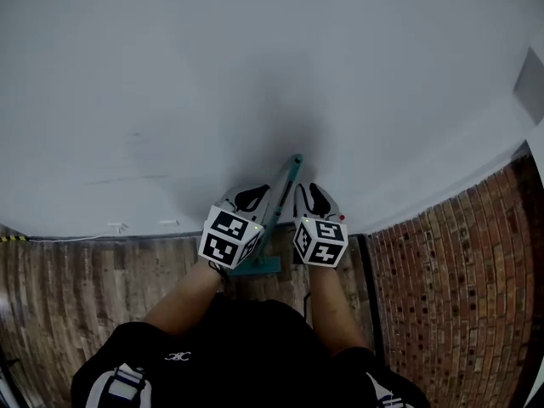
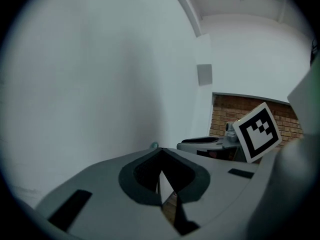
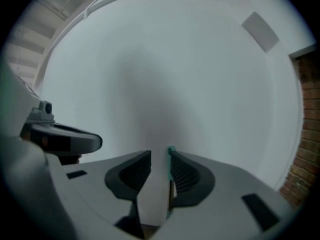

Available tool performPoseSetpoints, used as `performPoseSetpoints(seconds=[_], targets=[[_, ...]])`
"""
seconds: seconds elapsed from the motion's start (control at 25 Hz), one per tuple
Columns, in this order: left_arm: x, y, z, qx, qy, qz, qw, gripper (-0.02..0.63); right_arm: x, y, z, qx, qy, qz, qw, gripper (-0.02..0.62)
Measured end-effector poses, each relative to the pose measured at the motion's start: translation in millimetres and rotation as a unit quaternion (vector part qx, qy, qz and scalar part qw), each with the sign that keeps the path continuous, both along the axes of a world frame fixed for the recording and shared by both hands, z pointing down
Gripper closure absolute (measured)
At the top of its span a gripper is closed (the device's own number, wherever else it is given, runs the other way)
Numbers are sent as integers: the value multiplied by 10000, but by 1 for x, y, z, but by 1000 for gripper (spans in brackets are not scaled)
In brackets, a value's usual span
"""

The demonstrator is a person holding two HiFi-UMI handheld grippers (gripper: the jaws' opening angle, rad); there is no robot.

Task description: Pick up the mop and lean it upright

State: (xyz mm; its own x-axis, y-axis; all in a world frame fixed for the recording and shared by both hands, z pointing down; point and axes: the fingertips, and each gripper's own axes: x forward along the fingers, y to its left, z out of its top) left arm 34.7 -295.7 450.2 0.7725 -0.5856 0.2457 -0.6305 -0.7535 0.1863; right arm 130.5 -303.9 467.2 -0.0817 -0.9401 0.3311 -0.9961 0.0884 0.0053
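Observation:
The mop stands nearly upright, its teal handle point(image 1: 285, 185) rising from the flat teal head point(image 1: 255, 267) on the floor, with the top end against the white wall point(image 1: 255, 75). My left gripper point(image 1: 245, 201) is at the handle's left side; in the left gripper view its jaws point(image 2: 161, 156) look shut, with a pale strip of the shaft point(image 2: 163, 184) between them. My right gripper point(image 1: 314, 201) is just right of the handle. In the right gripper view it point(image 3: 159, 156) is open, with the pale shaft point(image 3: 152, 204) and teal tip point(image 3: 171, 149) standing between the jaws.
Wood-plank floor point(image 1: 76, 287) meets the white wall close ahead. A red brick wall point(image 1: 459, 279) closes the right side. A grey plate point(image 1: 531, 83) is fixed high on the wall. A thin cable point(image 1: 85, 236) runs along the wall's foot at the left.

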Motion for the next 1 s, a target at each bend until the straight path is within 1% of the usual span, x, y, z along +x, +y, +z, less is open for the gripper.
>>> performPoseSetpoints(seconds=[0.12,0.28,0.32,0.36,0.48,0.56,0.6,0.68,0.84,1.0], targets=[[-4,-10,6,-63,16,30,10000,615,2,-19,15,-135,90,102,9998,477],[-6,-22,8,-75,53,-108,9999,615,16,-52,43,-415,234,246,9986,477],[-7,-25,9,-94,41,-153,9998,615,18,-59,52,-542,233,246,9980,475],[-7,-27,10,-115,41,-190,9997,615,20,-65,61,-666,221,232,9973,460],[-8,-35,9,-106,45,-309,9995,615,21,-79,77,-904,202,139,9956,460],[-8,-39,9,-115,26,-414,9991,615,21,-83,81,-909,230,92,9956,468],[-7,-39,9,-134,17,-454,9989,615,21,-83,81,-880,255,73,9958,491],[-6,-38,11,-160,-22,-511,9986,615,23,-81,82,-803,269,20,9964,492],[-5,-39,14,-155,-134,-630,9978,615,26,-79,82,-706,93,-57,9974,494],[-6,-35,22,-265,-205,-734,9967,615,27,-71,80,-613,89,-187,9979,495]])
